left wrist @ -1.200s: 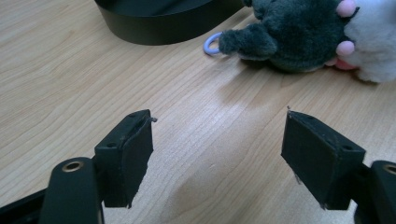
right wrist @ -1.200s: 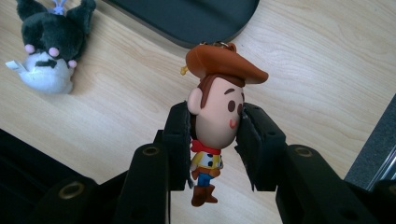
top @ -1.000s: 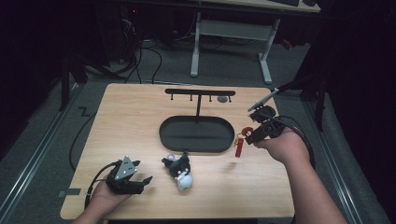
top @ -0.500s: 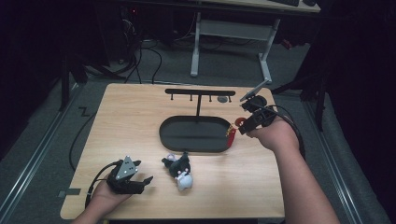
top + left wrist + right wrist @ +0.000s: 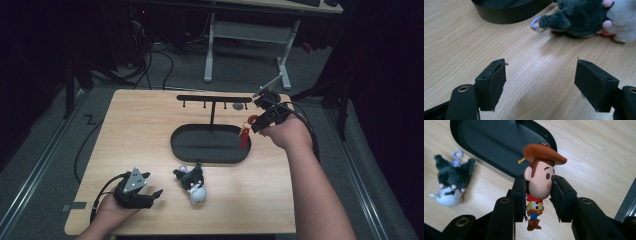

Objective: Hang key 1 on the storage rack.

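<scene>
Right gripper view: cowboy figure (image 5: pixel 539 180) clamped between right gripper (image 5: pixel 539 195) jaws.

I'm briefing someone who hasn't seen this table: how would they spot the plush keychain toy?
Start from the black oval tray in the middle of the wooden table. Just off its near rim, between the tray and the person's left gripper, lies the plush toy. It is dark grey above and white below, with pink spots and a lilac clip, unlike the hard cowboy figure in the right gripper.

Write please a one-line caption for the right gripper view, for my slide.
Right gripper clamps a cowboy figure keychain by its head above the wooden table, near the black tray.
</scene>
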`<state>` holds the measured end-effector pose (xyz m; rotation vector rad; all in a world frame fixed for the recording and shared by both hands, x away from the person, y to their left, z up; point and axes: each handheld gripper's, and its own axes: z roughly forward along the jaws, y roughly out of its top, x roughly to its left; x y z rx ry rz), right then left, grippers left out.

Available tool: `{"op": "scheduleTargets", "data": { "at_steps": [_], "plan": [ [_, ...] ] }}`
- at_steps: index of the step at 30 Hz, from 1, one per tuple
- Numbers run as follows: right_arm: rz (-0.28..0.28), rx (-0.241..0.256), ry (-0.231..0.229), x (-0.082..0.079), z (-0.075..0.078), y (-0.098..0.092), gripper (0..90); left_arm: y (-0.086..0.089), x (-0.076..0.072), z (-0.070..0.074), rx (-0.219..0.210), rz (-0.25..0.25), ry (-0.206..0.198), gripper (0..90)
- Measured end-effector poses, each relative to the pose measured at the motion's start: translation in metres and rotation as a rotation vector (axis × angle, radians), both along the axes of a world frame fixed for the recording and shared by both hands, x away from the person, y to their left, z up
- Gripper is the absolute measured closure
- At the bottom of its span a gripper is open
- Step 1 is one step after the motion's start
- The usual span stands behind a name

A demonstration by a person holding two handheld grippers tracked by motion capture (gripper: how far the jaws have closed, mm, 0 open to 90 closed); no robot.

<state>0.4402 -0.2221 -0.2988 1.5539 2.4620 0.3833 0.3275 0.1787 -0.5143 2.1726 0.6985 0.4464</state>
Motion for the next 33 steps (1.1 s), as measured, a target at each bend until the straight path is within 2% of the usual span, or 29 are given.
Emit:
{"op": "scheduleTargets", "data": {
  "at_steps": [11,15,17,20,25,33],
  "plan": [
    [-0.022,0.006,-0.013,0.014,0.003,-0.002,65.9,-0.001,-0.001,-0.002,0.009,-0.009,0.005,26.1],
    [-0.036,0.037,-0.020,0.019,0.002,-0.006,65.9,0.000,0.000,-0.002,0.012,-0.010,0.006,26.2],
    [-0.035,0.023,-0.011,0.021,0.003,-0.007,65.9,0.000,0.000,-0.002,0.013,-0.010,0.006,26.2],
    [-0.043,0.038,-0.021,0.025,0.003,-0.007,65.9,0.000,0.000,-0.002,0.011,-0.007,0.007,26.2],
    [-0.042,0.031,-0.028,0.031,0.004,-0.005,65.9,0.000,0.000,-0.002,0.013,-0.008,0.009,26.3],
    [-0.052,0.030,-0.039,0.038,0.013,-0.004,65.9,-0.003,0.001,-0.003,0.018,-0.017,0.014,26.4]
  ]
}}
